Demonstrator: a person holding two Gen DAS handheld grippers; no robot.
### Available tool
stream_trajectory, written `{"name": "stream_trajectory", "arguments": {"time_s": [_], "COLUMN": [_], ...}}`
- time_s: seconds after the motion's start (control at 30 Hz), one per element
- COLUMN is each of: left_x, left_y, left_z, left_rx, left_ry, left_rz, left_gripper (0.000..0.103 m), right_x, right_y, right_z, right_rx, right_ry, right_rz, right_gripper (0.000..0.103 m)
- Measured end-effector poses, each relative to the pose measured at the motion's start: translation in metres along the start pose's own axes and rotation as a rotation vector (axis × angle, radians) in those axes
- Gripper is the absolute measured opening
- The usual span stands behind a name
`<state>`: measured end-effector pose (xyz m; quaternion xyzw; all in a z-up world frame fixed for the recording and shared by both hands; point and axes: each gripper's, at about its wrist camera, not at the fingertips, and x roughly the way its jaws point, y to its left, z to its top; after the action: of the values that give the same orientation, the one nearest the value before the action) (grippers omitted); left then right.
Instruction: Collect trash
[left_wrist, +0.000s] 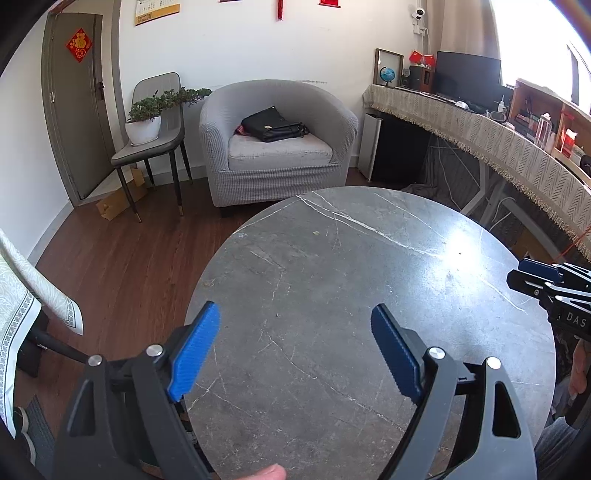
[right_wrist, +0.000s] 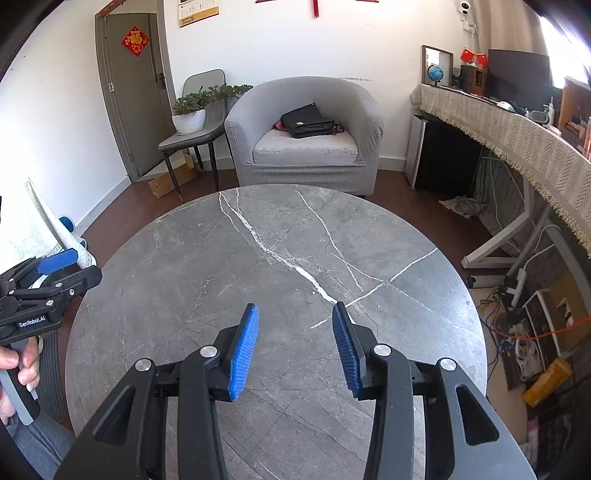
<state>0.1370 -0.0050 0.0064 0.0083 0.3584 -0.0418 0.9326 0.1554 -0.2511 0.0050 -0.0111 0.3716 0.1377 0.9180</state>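
Grippers both hang spread and holding nothing over the round grey marble table (right_wrist: 192, 258), left gripper (left_wrist: 295, 347) wider than right gripper (right_wrist: 295, 343), and I can't spot any trash.

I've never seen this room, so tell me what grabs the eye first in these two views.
The round grey marble table, streaked with white veins, fills the foreground, with no trash visible on it. Both the left gripper and right gripper hover over its near edge, blue jaws apart and holding nothing. Behind the table a grey armchair holds a black bag.
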Motion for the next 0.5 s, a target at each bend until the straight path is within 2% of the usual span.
{"name": "stream_trajectory", "arguments": {"time_s": [0.17,0.23,0.3,0.4,0.5], "left_x": [-0.020,-0.033,-0.048,-0.072,-0.092], "left_y": [0.004,0.006,0.008,0.013,0.019], "left_z": [-0.013,-0.023,-0.035,-0.052,-0.067], "left_rx": [-0.004,-0.016,-0.013,0.001,-0.008], "left_ry": [-0.035,-0.047,-0.058,-0.092,-0.122], "left_rz": [0.034,0.029,0.031,0.061,0.080], "left_gripper": [0.094,0.095,0.096,0.097,0.098], "right_x": [-0.019,-0.032,-0.048,-0.074,-0.097], "right_y": [0.001,0.003,0.006,0.011,0.009], "right_z": [-0.009,-0.014,-0.022,-0.035,-0.046], "right_rx": [0.001,-0.001,-0.018,-0.049,-0.046], "right_ry": [-0.015,-0.027,-0.047,-0.085,-0.133], "right_rz": [0.022,0.032,0.038,0.041,0.044], "right_gripper": [0.042,0.049,0.065,0.077,0.086]}}
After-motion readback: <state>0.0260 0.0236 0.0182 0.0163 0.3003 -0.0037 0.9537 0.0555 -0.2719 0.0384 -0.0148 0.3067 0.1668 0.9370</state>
